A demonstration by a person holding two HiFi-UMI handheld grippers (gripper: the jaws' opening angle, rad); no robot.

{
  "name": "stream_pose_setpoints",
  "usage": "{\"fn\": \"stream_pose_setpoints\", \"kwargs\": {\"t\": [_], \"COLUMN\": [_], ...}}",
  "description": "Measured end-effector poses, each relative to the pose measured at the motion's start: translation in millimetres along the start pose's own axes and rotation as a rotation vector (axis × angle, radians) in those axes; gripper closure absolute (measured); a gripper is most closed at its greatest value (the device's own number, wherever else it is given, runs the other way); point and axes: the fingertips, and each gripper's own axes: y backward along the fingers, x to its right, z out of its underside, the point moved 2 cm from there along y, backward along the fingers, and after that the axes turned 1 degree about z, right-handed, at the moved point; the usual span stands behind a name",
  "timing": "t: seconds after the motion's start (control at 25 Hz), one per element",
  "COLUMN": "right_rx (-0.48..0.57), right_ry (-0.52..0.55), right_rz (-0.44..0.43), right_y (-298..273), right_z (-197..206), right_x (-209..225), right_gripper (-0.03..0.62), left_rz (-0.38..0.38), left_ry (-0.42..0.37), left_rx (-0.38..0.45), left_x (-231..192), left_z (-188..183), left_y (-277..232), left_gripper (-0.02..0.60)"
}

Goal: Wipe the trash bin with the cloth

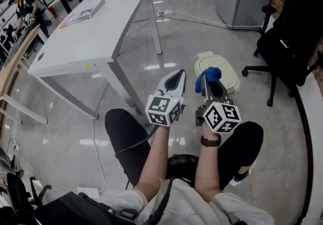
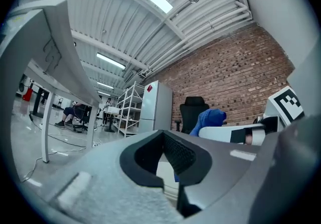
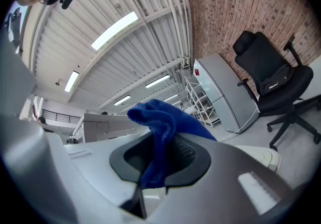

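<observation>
1. Although no wiping was judged to have begun, the small blue fabric cloth (image 1: pixel 208 75) was already gripped by the right gripper (image 1: pixel 209 86). Its jaws were clenched on a fold, and the loose remainder was bunched above the tips.
2. The left gripper (image 1: pixel 174 80) was held just beside it at nine o'clock, with its jaws drawn together on nothing.
3. The low cream plastic trash bin with a rounded lid (image 1: pixel 229 75) was seen on the glossy grey floor (image 1: pixel 181 32) at one o'clock from the seated person. It lay just beyond the cloth, and no contact between the two could be confirmed.
4. A white rectangular table (image 1: pixel 96 32) was placed at eleven o'clock and a black wheeled office chair (image 1: pixel 292 32) at two o'clock, both apart from the bin.
5. The cloth was judged soft, light and limp. A firm pinch well inside a fold would be needed, since an edge could be dragged out of the jaws by friction.
6. The bin was judged light, rigid and smooth, so it might be pushed across the polished floor under wiping pressure. It could best be steadied at the rim or side wall by the free left gripper.
7. The lid top was reckoned the nearest surface to be wiped.
</observation>
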Motion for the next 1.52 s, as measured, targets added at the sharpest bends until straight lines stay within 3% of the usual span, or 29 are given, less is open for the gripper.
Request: {"fn": "stream_pose_setpoints", "kwargs": {"t": [0.12,0.44,0.84,1.04,1.16,1.24,1.52], "right_rx": [-0.020,-0.096,-0.167,-0.157,-0.091,-0.080,-0.180], "right_ry": [0.034,0.030,0.011,0.106,0.254,0.290,0.363], "right_rz": [0.012,0.120,0.222,0.285,0.259,0.269,0.324], "right_y": [-3,-14,-44,-72,-101,-120,-186], "right_z": [3,44,103,140,156,166,216], "right_x": [-2,26,46,65,63,67,96], "right_gripper": [0.531,0.533,0.533,0.533,0.533,0.534,0.533], "left_rz": [0.010,0.019,0.086,0.139,0.116,0.099,0.092], "left_ry": [0.033,-0.011,0.027,0.024,0.051,0.047,0.049], "left_rx": [0.004,-0.030,-0.079,-0.088,-0.097,-0.107,-0.102], "left_x": [-2,-23,-60,-72,-95,-104,-127], "left_z": [7,32,57,68,80,87,109], "left_y": [-1,-12,-31,-42,-45,-48,-59], "left_gripper": [0.583,0.583,0.583,0.583,0.583,0.583,0.583]}}
